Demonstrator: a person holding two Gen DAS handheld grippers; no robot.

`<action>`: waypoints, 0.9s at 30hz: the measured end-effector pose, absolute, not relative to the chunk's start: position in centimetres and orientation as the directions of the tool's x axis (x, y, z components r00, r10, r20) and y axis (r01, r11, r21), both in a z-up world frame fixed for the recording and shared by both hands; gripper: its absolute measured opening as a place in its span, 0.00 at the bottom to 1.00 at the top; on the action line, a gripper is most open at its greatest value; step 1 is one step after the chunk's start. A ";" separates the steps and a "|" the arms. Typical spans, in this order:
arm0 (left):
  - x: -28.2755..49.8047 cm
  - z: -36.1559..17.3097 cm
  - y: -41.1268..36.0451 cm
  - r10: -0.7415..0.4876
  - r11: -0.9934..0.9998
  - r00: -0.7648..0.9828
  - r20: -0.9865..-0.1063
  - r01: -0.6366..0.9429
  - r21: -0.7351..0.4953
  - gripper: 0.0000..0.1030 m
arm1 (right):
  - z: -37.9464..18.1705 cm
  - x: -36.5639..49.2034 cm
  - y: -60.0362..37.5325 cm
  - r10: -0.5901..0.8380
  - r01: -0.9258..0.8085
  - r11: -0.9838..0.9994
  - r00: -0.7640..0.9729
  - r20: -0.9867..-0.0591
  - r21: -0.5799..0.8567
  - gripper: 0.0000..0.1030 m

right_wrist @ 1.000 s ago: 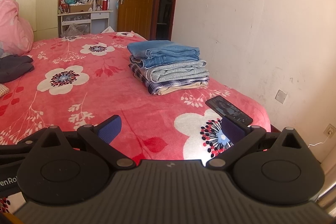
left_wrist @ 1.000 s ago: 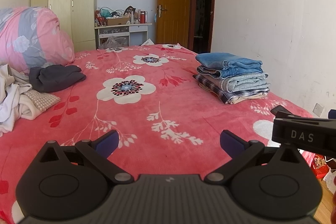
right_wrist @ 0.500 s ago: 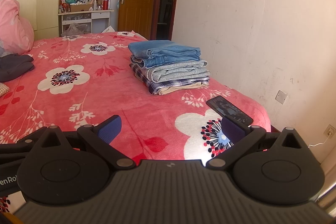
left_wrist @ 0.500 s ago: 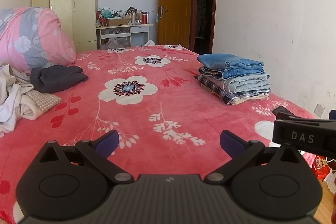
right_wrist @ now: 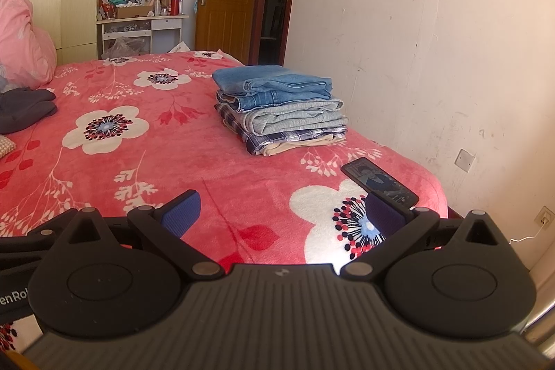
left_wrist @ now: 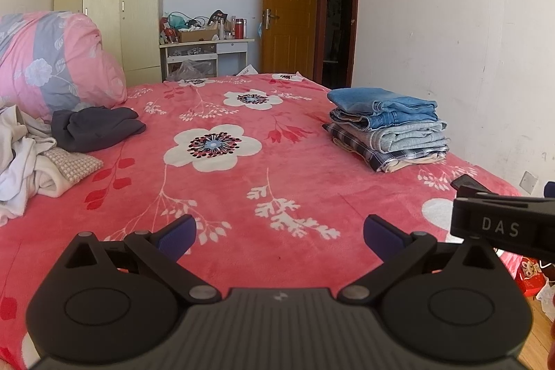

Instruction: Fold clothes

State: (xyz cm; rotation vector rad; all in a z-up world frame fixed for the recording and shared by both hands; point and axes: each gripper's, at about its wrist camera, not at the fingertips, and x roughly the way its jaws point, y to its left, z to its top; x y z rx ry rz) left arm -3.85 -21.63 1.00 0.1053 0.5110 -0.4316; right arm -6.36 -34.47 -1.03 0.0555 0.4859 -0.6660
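The left gripper (left_wrist: 279,233) hangs over the near edge of the red floral fleece bedspread (left_wrist: 242,182) with its blue-padded fingers spread wide and nothing between them. The right gripper (right_wrist: 281,208) is likewise released and empty, just above the same bedspread. A black smartphone (right_wrist: 380,181) lies beside its right finger. Farther out, a neat stack of folded denim and plaid clothes (left_wrist: 388,129) sits near the wall. At the left lie a crumpled dark grey garment (left_wrist: 97,127) and a heap of white and cream unfolded clothes (left_wrist: 31,158), before a pink and grey floral duvet (left_wrist: 52,58). On the distant white desk, an open cardboard box (left_wrist: 196,35) holds clutter too small to identify.
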 end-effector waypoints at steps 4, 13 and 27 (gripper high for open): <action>-3.8 1.0 -21.6 -0.372 0.906 0.785 -0.496 0.424 -0.009 1.00 | -1.0 -6.3 -34.4 -0.580 0.606 0.788 0.678 -0.451 -0.103 0.99; -3.8 0.9 -21.7 -0.371 0.905 0.783 -0.500 0.425 -0.006 1.00 | -1.1 -6.3 -34.3 -0.582 0.608 0.787 0.676 -0.452 -0.103 0.99; -3.8 0.8 -21.7 -0.373 0.905 0.784 -0.496 0.426 -0.006 1.00 | -1.1 -6.3 -34.4 -0.581 0.608 0.788 0.677 -0.452 -0.101 0.99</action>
